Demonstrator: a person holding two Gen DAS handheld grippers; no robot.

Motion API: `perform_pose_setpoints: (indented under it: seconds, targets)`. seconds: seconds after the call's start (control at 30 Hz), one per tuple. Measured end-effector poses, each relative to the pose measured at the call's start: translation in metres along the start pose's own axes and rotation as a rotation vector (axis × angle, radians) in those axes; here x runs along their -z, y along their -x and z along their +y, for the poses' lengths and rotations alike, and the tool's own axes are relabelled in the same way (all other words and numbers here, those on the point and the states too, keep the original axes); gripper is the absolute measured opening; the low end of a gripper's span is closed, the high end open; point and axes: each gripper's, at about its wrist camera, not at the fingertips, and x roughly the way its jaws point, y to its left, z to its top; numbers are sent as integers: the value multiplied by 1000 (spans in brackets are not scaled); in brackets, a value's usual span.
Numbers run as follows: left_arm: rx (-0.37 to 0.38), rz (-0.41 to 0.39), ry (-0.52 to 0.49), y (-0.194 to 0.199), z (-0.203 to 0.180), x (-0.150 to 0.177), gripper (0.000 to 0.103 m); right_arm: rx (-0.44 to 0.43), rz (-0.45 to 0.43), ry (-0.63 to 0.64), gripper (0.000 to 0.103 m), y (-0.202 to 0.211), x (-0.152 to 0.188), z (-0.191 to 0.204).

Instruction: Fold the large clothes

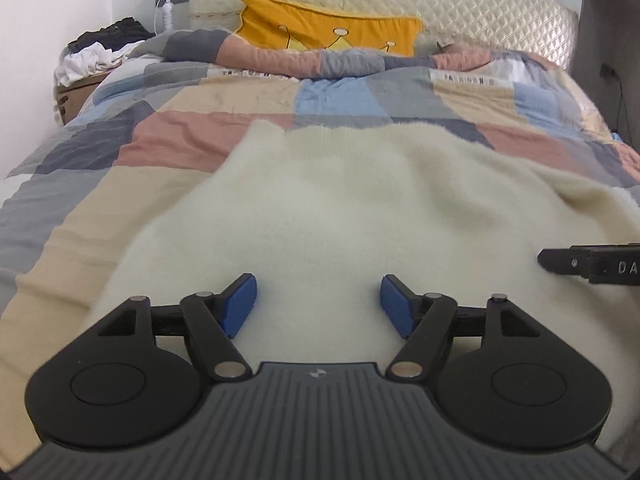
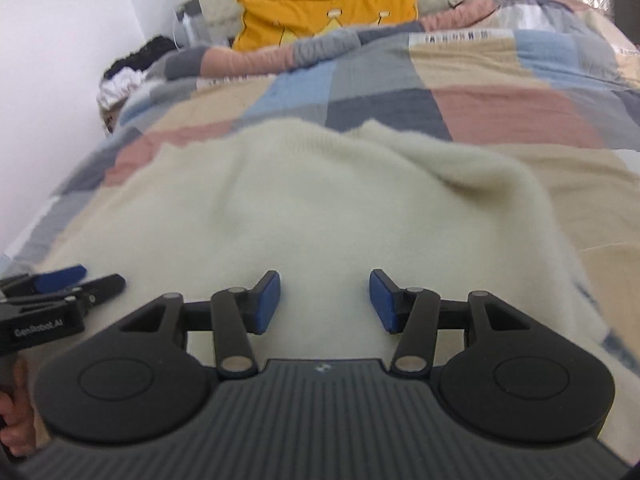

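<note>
A cream fuzzy sweater [image 1: 340, 208] lies spread on the patchwork quilt [image 1: 192, 136] of a bed; it also fills the middle of the right wrist view [image 2: 320, 200]. My left gripper [image 1: 318, 304] is open and empty, its blue pads just above the sweater's near part. My right gripper [image 2: 324, 300] is open and empty over the same near part, to the right of the left one. The right gripper's black tip [image 1: 588, 262] shows at the right edge of the left wrist view. The left gripper [image 2: 68, 284] shows at the left edge of the right wrist view.
A yellow crown cushion [image 1: 332, 30] leans on the quilted headboard [image 1: 460, 0] at the far end. A pile of white and black clothes [image 1: 100, 50] sits on a cardboard box at the far left by the wall. A cable hangs at the right.
</note>
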Motion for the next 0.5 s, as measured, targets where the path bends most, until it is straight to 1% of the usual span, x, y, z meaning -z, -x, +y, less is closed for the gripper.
perform_pose_setpoints:
  seconds: [0.1, 0.27, 0.43, 0.5]
  targets:
    - [-3, 7, -8, -11, -1, 1, 76, 12, 24, 27, 52, -12, -1, 3]
    - [-4, 2, -17, -13, 0, 1, 77, -2, 20, 5, 53, -19, 3, -3]
    - [-5, -7, 34, 16, 0, 3, 77, -17, -5, -43, 52, -2, 6, -7]
    - [5, -2, 59, 32, 0, 6, 77, 12, -3, -34, 53, 12, 8, -3]
